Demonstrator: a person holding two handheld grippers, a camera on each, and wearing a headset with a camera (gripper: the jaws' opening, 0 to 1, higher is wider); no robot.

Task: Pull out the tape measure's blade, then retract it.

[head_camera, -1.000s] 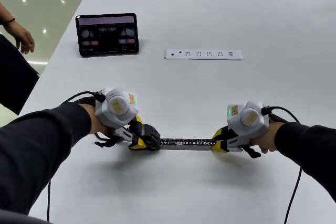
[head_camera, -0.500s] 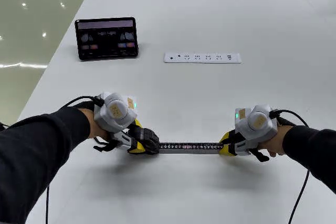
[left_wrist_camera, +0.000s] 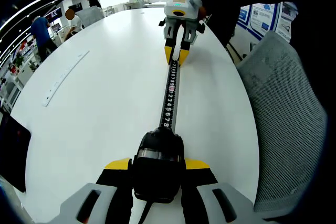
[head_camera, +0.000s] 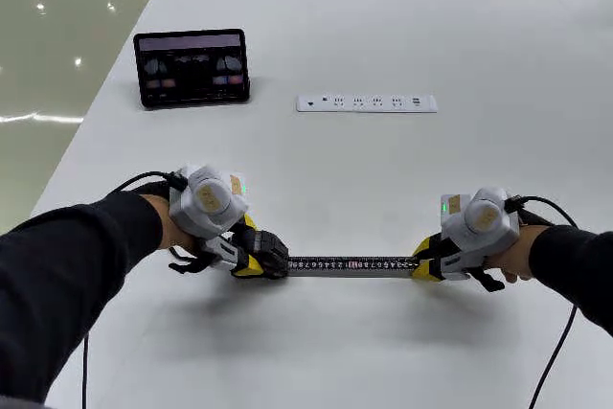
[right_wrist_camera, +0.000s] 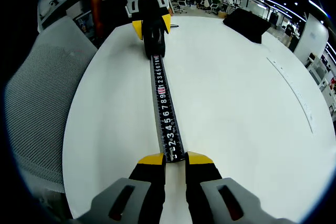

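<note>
A black tape measure case (head_camera: pixel 271 254) rests on the white table (head_camera: pixel 383 170), and my left gripper (head_camera: pixel 255 255) is shut on it. In the left gripper view the case (left_wrist_camera: pixel 157 165) sits between the yellow-tipped jaws of my left gripper (left_wrist_camera: pixel 157 164). The numbered blade (head_camera: pixel 352 263) runs flat to the right along the table. My right gripper (head_camera: pixel 422 262) is shut on the blade's end. In the right gripper view the blade (right_wrist_camera: pixel 164 109) stretches from my right gripper (right_wrist_camera: pixel 175 159) away to the case (right_wrist_camera: pixel 154 43).
A dark tablet (head_camera: pixel 194 66) stands at the back left, near the table's left edge. A white power strip (head_camera: pixel 367 102) lies behind the grippers. A grey mesh chair (left_wrist_camera: pixel 283 108) stands behind the near table edge. Cables trail from both grippers.
My right gripper has moved to the right with the blade's end, so more blade is drawn out. The left gripper and case have stayed about where they were.
</note>
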